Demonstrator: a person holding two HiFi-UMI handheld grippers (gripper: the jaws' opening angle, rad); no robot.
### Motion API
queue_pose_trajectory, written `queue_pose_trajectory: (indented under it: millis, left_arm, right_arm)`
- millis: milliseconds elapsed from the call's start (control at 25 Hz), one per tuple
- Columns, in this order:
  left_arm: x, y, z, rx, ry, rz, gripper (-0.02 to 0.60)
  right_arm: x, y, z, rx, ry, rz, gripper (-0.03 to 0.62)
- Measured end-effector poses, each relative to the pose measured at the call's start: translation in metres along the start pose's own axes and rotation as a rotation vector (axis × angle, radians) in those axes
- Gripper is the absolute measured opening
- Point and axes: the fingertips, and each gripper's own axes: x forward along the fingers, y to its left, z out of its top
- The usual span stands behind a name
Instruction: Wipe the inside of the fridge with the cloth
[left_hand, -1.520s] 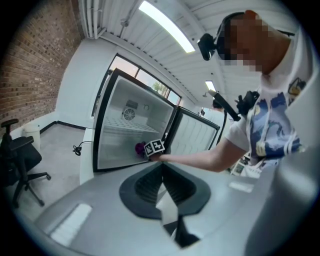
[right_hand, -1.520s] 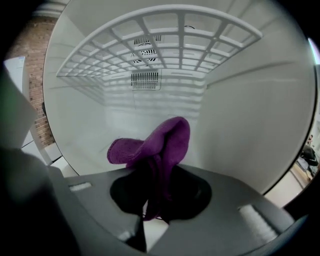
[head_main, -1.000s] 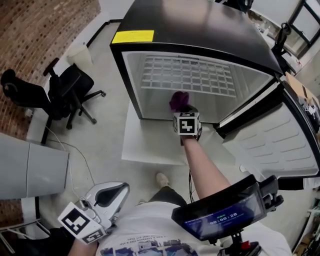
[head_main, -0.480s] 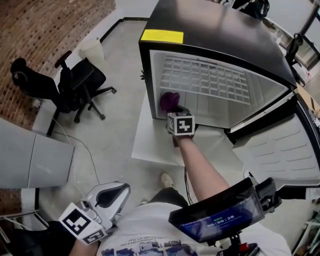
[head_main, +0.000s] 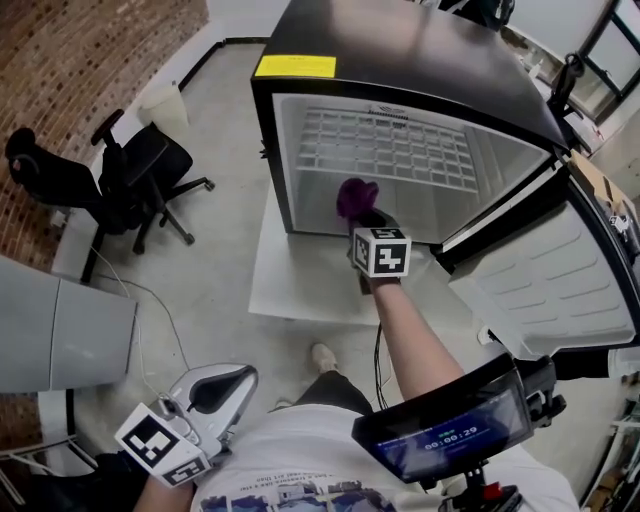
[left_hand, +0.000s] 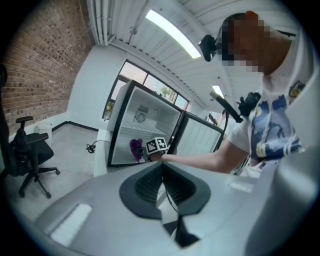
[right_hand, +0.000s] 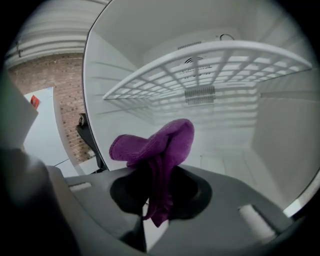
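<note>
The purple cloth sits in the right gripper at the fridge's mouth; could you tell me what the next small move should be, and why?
Probably ease the right gripper forward and down until the purple cloth presses on the fridge floor. Its jaws are clamped on the cloth, which seems to hang free under the wire shelf, touching no surface.

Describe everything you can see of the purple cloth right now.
The purple cloth looks like soft, nubby microfibre, bunched into a folded wad. The right hand-held gripper is shut on its middle; one lobe flops over above the jaws and a short tail hangs below. It sits at the mouth of the open fridge, near the floor, under the white wire shelf. I cannot tell whether it touches any inner surface.
</note>
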Motion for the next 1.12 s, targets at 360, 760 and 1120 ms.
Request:
queue_pose_trajectory:
  millis: [360, 760, 1120]
  left_arm:
    - [0.036, -0.027, 0.003, 0.034, 0.030, -0.128, 0.005]
    - [0.037, -0.018, 0.010, 0.024, 0.032, -0.074, 0.005]
    - [0.022, -0.010, 0.007, 0.008, 0.008, 0.007, 0.005]
  right_arm:
    - [-0.070, -0.123, -0.028, -0.032, 0.047, -0.296, 0.066]
    - [-0.046, -0.101, -0.060, -0.022, 0.116, -0.249, 0.066]
    - [0.001, 0.008, -0.049, -0.064, 0.101, -0.039, 0.067]
